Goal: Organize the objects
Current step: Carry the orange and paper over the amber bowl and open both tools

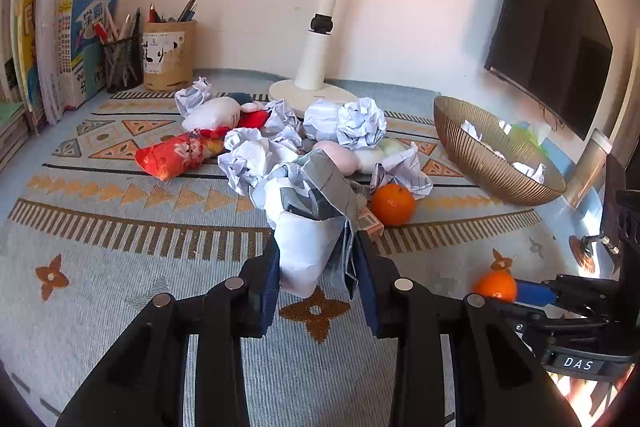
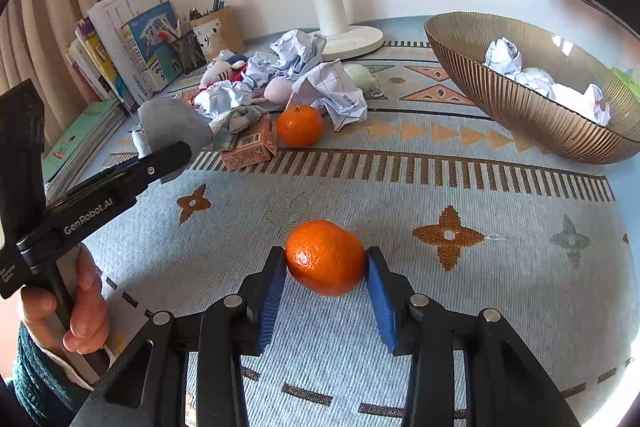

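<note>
While the left hand-held gripper [image 1: 318, 259] is clamped on a crumpled white-and-grey paper wad [image 1: 308, 219], the right hand-held gripper [image 2: 326, 269] pinches a round orange tangerine [image 2: 325, 257]. A ribbed golden bowl [image 2: 520, 107] sits on the patterned bench [image 2: 460, 307].

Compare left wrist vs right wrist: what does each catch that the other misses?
Left wrist only: the red snack bag and the monitor's screen.
Right wrist only: the hand holding the left gripper.
Both: the gold bowl, the loose orange by the small carton, and the right gripper shut on an orange.
</note>
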Available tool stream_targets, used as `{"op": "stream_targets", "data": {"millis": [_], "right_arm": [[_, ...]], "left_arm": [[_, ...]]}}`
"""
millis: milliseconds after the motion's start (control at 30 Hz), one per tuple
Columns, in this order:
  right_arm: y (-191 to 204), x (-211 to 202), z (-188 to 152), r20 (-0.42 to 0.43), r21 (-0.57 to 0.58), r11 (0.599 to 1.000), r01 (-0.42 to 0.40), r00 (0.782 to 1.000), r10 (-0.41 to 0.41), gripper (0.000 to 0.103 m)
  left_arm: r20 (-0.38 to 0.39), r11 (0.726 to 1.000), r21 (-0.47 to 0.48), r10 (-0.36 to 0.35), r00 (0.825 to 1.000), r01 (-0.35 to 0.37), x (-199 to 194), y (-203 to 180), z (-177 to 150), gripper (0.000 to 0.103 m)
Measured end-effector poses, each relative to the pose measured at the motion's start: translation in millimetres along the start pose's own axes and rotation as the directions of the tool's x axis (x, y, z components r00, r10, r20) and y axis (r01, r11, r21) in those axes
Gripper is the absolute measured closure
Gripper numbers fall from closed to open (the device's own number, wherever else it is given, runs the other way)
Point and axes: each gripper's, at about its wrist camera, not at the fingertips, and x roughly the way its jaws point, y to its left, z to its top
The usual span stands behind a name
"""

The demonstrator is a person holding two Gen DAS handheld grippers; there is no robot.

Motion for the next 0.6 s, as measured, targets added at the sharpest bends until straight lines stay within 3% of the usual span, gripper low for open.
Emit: {"op": "stream_targets", "data": {"millis": [167,300,467,500,600], "right_arm": [[2,-6,-2,0.021,0.03,0.999,-0.034,0.999,0.034,0.057],[8,3,-3,-0.012,0.045,0.997,-0.056,0.998,0.057,0.057],[17,-1,-17,0.027,0.0,1.0,-0.002,1.0,0.002,0.057],[17,-2,-20,0.039,-0.004,1.0,0.008,0.999,-0.008,0.062],[13,-7,-23,0.068,0.01,1.0,0.023,0.997,-0.023,0.063]], "left_arm": [[-0.024,1.0,0.014,0.005,1.0,-0.005,5,-2,-1,0.071],[-0.005,0.998,0.054,0.031,1.0,-0.031,1,-9,-4,0.069],[-0.003,0.996,0.077,0.035,0.999,-0.034,-1,-12,-5,0.069],[-0.002,0.996,0.076,0.035,0.999,-0.035,-1,-12,-5,0.069],[-0.001,0.997,0.072,0.036,0.999,-0.036,-1,-12,-5,0.069]]}}
